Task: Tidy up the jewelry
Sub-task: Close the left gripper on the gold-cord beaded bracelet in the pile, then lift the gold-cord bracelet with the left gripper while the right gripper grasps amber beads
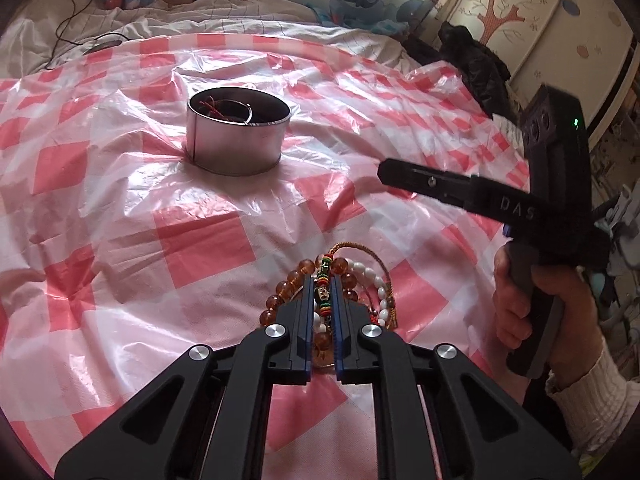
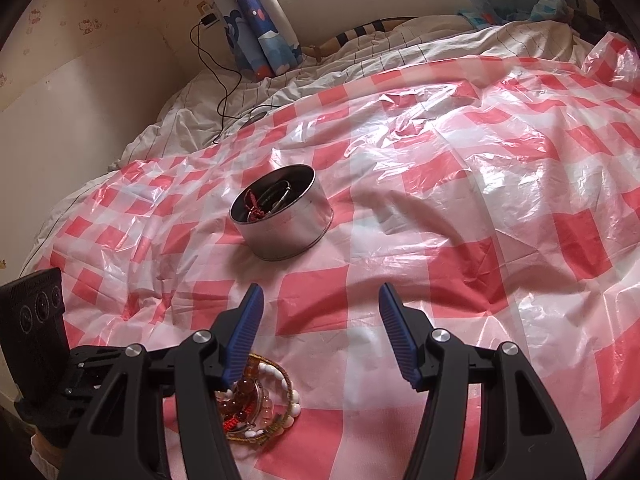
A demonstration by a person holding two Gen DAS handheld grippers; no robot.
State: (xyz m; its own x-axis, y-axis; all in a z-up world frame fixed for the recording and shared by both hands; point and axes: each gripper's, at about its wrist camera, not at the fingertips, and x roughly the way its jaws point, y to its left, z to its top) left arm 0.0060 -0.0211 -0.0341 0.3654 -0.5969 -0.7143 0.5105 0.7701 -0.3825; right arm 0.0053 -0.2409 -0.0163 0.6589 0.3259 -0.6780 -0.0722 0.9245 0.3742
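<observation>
A pile of bracelets [image 1: 352,288] lies on the pink checked sheet: amber beads, white beads, a gold cord. My left gripper [image 1: 323,284] is shut on a strand of green, red and white beads [image 1: 322,295] in the pile. A round metal tin [image 1: 237,130] stands farther back with a red cord and a silver bangle inside. In the right wrist view my right gripper [image 2: 320,300] is open and empty, above the sheet, with the pile [image 2: 260,396] below its left finger and the tin [image 2: 282,212] ahead.
The pink-and-white plastic sheet [image 1: 120,200] covers a bed. A white quilt, a black cable [image 2: 216,80] and whale-print curtains lie at the back. A black garment [image 1: 476,64] and a cabinet stand at the right. My right gripper body [image 1: 556,184] hangs right of the pile.
</observation>
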